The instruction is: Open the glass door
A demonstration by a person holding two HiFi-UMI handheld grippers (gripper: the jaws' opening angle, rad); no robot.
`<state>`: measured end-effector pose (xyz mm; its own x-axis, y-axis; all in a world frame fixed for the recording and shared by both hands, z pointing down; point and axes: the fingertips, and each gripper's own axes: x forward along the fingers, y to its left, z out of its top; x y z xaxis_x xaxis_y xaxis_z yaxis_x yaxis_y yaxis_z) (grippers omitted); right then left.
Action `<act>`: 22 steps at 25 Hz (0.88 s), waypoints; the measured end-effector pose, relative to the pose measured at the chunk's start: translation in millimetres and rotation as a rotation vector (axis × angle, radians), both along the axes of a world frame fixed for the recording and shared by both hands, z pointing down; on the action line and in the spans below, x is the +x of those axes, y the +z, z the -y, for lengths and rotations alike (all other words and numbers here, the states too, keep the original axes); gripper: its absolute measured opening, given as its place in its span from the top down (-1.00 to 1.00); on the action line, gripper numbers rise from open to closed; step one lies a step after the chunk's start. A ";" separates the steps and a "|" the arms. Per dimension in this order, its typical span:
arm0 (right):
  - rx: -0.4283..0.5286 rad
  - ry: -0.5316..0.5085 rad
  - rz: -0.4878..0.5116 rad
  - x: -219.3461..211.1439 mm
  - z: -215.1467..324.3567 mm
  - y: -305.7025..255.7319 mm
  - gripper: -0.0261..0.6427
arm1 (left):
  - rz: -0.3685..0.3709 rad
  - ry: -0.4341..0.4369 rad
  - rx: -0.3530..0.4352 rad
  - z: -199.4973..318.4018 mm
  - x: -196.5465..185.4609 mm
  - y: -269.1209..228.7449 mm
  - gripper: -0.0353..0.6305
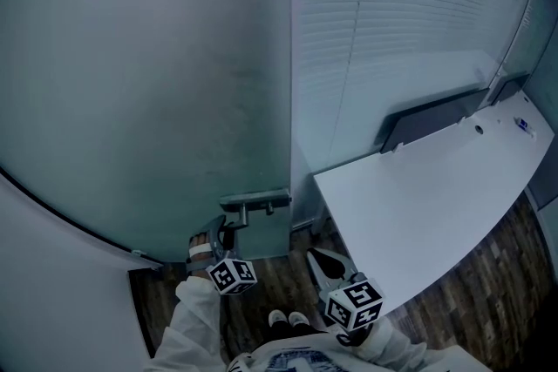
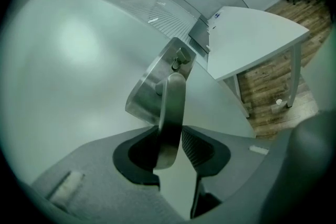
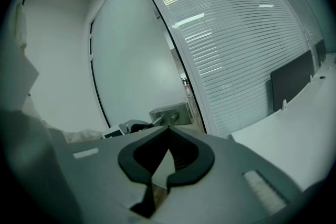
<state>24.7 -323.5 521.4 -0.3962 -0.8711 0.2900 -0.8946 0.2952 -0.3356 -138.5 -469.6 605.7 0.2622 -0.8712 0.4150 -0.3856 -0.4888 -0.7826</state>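
Steel handle [image 1: 255, 203] on the glass door [image 1: 148, 83] is lying level in the head view, and my left gripper [image 1: 220, 238] is meeting its free end. In the left gripper view, the jaws are clamping across the bar. In the right gripper view, my right gripper [image 3: 168, 129] is idling clenched and empty, farther off.

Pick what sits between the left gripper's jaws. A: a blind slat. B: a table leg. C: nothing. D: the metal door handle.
D: in the left gripper view, the left gripper has its jaws closed on the metal door handle.
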 end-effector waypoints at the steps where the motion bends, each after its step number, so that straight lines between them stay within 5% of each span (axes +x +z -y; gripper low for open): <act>1: 0.001 -0.005 0.000 -1.3 -1.2 -0.1 0.91 | 0.009 -0.002 0.004 -2.7 -1.1 0.3 0.49; 14: 0.026 -0.050 0.011 5.8 -7.6 -8.8 0.91 | 0.152 -0.043 0.124 -4.8 -10.4 -18.3 0.53; 22: 0.014 -0.091 0.027 17.1 -24.5 -0.4 0.91 | 0.219 -0.078 0.121 -5.0 -8.9 -24.0 0.53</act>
